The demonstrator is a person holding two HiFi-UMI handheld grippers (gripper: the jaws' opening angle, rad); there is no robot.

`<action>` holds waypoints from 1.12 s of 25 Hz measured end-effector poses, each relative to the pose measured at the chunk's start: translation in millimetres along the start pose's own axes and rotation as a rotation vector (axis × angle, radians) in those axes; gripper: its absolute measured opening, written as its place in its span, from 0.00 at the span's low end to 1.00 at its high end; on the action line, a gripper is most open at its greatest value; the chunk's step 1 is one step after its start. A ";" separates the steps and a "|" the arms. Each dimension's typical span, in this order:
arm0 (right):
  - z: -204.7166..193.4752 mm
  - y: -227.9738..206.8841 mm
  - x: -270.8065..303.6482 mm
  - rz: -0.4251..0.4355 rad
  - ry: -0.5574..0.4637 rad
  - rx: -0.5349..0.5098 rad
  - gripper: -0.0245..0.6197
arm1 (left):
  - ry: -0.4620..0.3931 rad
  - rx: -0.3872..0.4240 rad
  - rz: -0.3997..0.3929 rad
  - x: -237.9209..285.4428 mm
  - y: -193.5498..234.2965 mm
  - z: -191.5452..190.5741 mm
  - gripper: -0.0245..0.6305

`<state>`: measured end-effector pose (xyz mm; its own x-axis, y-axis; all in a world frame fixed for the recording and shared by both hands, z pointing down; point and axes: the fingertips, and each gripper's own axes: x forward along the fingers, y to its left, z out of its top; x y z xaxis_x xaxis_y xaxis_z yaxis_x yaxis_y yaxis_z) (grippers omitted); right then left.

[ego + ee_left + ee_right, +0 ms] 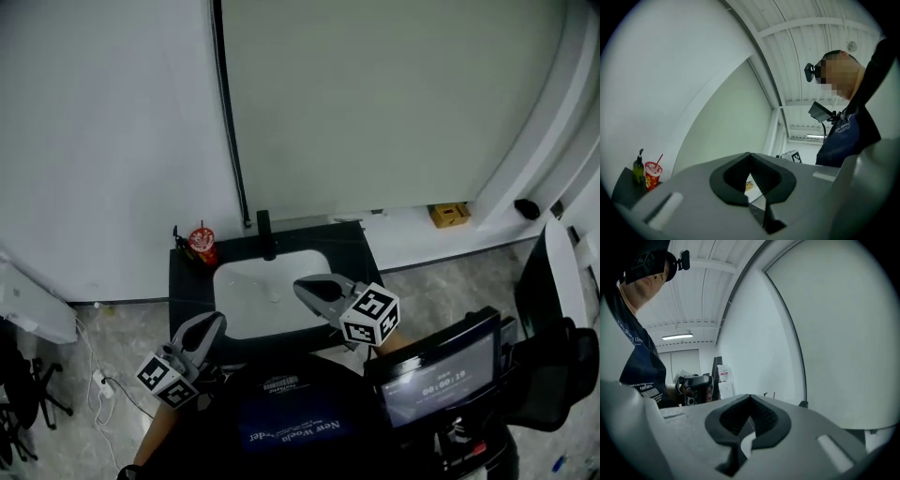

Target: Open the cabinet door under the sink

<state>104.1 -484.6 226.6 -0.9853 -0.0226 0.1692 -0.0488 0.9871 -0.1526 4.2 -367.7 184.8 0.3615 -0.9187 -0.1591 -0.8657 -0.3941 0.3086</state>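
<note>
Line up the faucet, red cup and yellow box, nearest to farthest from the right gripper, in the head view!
From the right gripper:
1. faucet, just beyond it.
2. red cup, farther left.
3. yellow box, far off right.

White sink basin, black countertop, red cup, grey right hand-held gripper, black-and-white marker cube
</note>
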 end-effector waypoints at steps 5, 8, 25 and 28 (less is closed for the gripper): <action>14.4 -41.4 22.3 0.152 0.002 -0.059 0.04 | -0.034 0.032 0.140 30.9 18.3 0.0 0.04; 16.3 -79.2 46.2 0.211 0.001 -0.023 0.04 | -0.020 0.023 0.200 60.4 42.6 -7.0 0.04; -6.6 -84.1 83.6 0.110 0.057 -0.003 0.04 | 0.030 -0.016 0.061 70.4 84.7 -5.5 0.04; -6.0 -86.2 81.3 0.090 0.071 -0.008 0.04 | 0.014 -0.036 0.030 77.9 86.4 0.2 0.04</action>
<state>29.2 -570.5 259.4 -0.9715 0.0769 0.2241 0.0404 0.9858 -0.1629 -42.5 -473.3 198.9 0.3408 -0.9302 -0.1364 -0.8630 -0.3671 0.3471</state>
